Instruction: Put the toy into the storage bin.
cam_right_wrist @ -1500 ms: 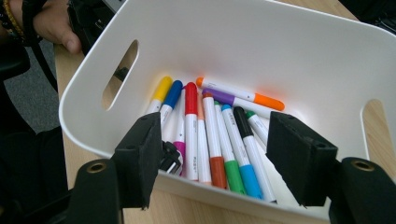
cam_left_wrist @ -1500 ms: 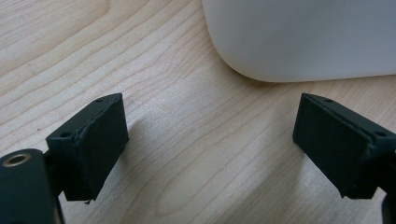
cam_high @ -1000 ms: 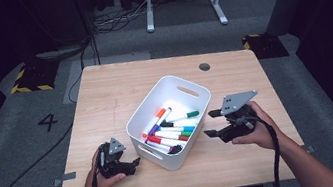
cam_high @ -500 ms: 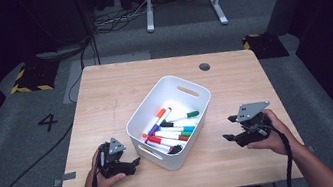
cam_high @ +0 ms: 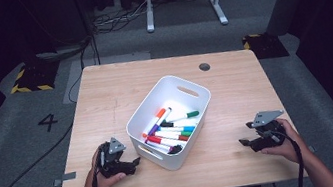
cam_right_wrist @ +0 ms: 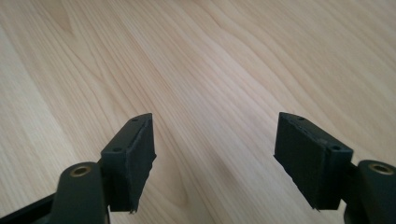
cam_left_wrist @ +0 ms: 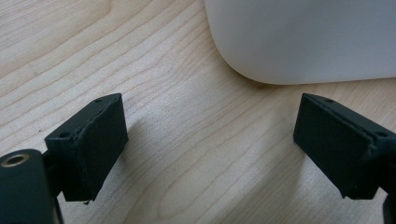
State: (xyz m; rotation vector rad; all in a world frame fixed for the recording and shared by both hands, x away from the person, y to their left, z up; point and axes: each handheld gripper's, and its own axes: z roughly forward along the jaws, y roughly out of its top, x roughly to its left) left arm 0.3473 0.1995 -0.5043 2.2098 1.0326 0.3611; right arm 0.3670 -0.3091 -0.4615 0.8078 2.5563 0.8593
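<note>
A white bin [cam_high: 196,87] stands in the middle of the wooden table [cam_high: 114,96] and holds several coloured markers [cam_high: 172,128]. My left gripper [cam_high: 133,165] rests on the table at the bin's front left corner. Its jaws are open and empty [cam_left_wrist: 210,140], and the bin's wall [cam_left_wrist: 303,37] lies just beyond them. My right gripper [cam_high: 245,134] is low over the table's front right, well apart from the bin and pointing left. Its jaws [cam_right_wrist: 215,154] have just been opening and stand wide over bare wood with nothing between them.
A dark round cable hole [cam_high: 204,66] sits near the table's far edge. Around the table is grey floor with cables [cam_high: 25,171] and a white stand [cam_high: 180,0] at the back. Bare wood spreads between the bin and the right gripper.
The right gripper has moved away from the bin, to the right and down toward the table's front right. The left gripper has stayed in place.
</note>
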